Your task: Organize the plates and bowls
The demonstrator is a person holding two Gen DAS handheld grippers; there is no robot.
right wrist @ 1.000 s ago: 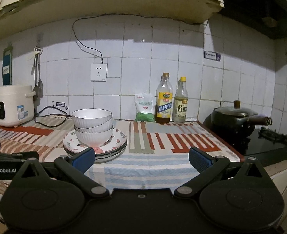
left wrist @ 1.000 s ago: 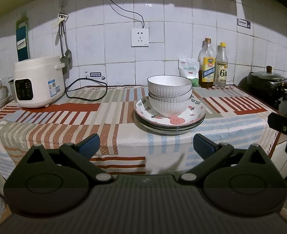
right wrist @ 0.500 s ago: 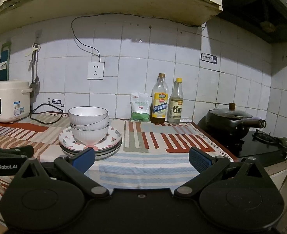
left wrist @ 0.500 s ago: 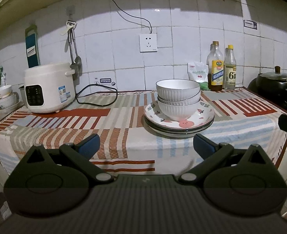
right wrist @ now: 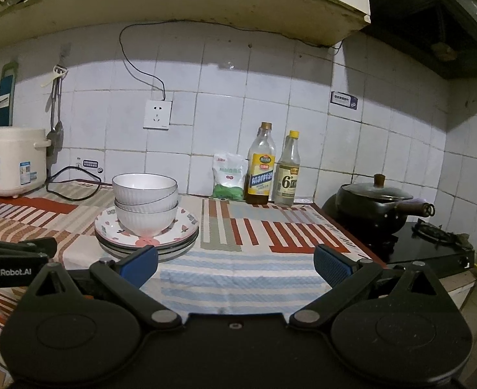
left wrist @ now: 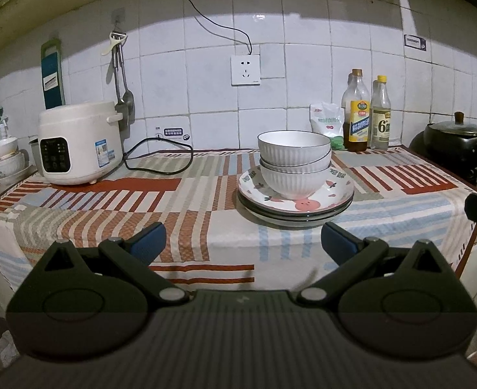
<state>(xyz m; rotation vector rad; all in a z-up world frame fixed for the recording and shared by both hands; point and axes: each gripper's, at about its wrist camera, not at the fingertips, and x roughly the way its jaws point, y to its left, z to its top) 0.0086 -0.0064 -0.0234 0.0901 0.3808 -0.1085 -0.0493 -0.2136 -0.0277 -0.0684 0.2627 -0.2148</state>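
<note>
Bowls [left wrist: 294, 165] are nested on the plates [left wrist: 295, 202] mid-counter toward its front edge, so it looks stacked already. Left gripper [left wrist: 242, 243] and right gripper [right wrist: 235, 264] both hang wide open, empty, off that edge.

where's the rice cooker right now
The rice cooker stands at the far left of the counter in both views, against the tiled wall, left of the stacked bowls.

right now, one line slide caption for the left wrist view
Open left gripper faces two stacked white bowls on stacked plates on a striped cloth.
</note>
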